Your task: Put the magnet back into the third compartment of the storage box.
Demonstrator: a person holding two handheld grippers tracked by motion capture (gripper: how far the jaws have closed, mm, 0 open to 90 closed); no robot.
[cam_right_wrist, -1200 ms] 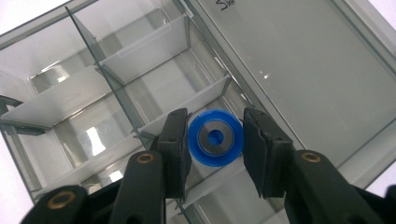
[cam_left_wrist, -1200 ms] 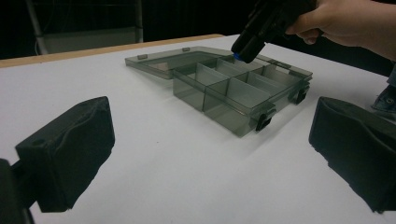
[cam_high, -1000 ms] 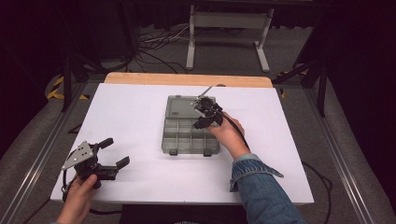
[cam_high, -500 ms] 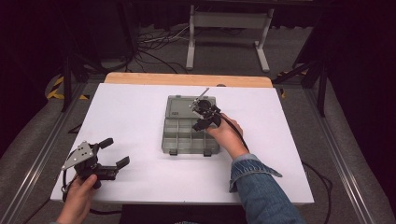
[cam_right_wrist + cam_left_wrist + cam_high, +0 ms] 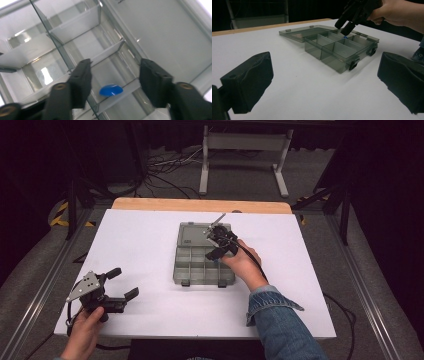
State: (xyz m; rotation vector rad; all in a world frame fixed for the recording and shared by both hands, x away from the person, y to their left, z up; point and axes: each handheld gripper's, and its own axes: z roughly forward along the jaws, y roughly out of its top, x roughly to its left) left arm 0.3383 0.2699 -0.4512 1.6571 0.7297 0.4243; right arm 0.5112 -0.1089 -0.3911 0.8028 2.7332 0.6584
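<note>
High view. The right gripper [image 5: 218, 243], held in the person's right hand [image 5: 243, 265], points down into a clear grey compartment box [image 5: 202, 265] on the white table [image 5: 150, 240]. Its jaws have just been opening and stand apart above the box's right-hand compartments. The box's lid [image 5: 197, 232] lies folded back flat on the table, beyond the gripper. The left gripper [image 5: 107, 287], in the left hand [image 5: 82, 332], rests low near the table's near-left corner, well apart from the box, its jaws spread with nothing between them.

Left gripper view. The two black jaws stand wide at either side, with bare table between them. Ahead of them sits the box [image 5: 337, 51], latches toward the camera. The right gripper [image 5: 348, 18] dips from above into a far compartment, where a small blue piece [image 5: 345, 37] shows just beneath its tips.

Right gripper view. The jaws are released and parted. Between and below them a small blue rounded piece [image 5: 111, 90] lies on the compartment floor, touching neither pad and resting against the divider wall [image 5: 117, 96] on the gripper's near side. The lid [image 5: 160, 30] extends ahead of the right jaw.
</note>
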